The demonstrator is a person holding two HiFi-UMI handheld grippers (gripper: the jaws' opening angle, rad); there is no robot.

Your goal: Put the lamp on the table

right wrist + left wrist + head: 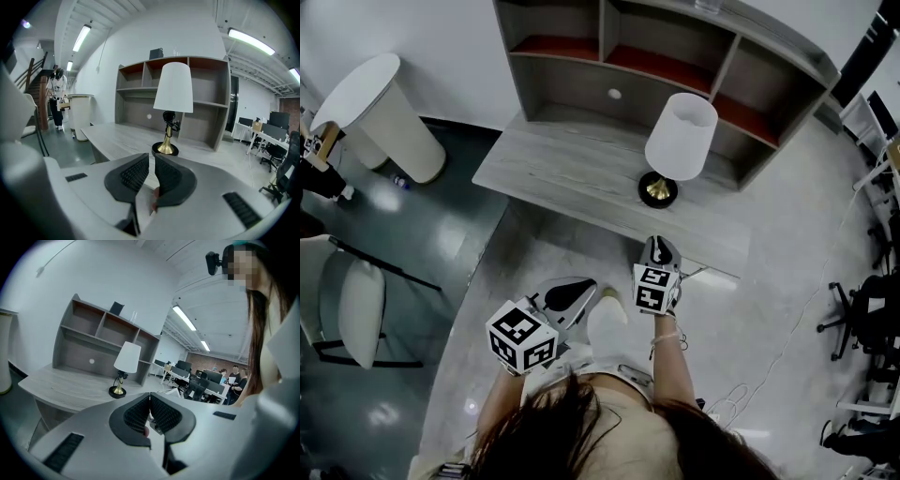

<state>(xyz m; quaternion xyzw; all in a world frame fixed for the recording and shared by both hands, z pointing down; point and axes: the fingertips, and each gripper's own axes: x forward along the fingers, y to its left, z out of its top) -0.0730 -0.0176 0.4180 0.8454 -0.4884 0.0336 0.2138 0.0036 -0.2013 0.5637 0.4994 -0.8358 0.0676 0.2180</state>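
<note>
The lamp, with a white shade and a brass stem on a black base, stands upright on the grey wooden table, near its front right part. In the left gripper view the lamp is ahead and left of centre. In the right gripper view the lamp stands straight ahead on the table. My right gripper hangs just short of the table's front edge, below the lamp, shut and holding nothing. My left gripper is lower and further left, close to my body, also shut and holding nothing.
A grey shelf unit with open compartments stands along the back of the table. A white bin is on the floor at the left, a chair below it. Office chairs stand at the right. People sit at desks far off.
</note>
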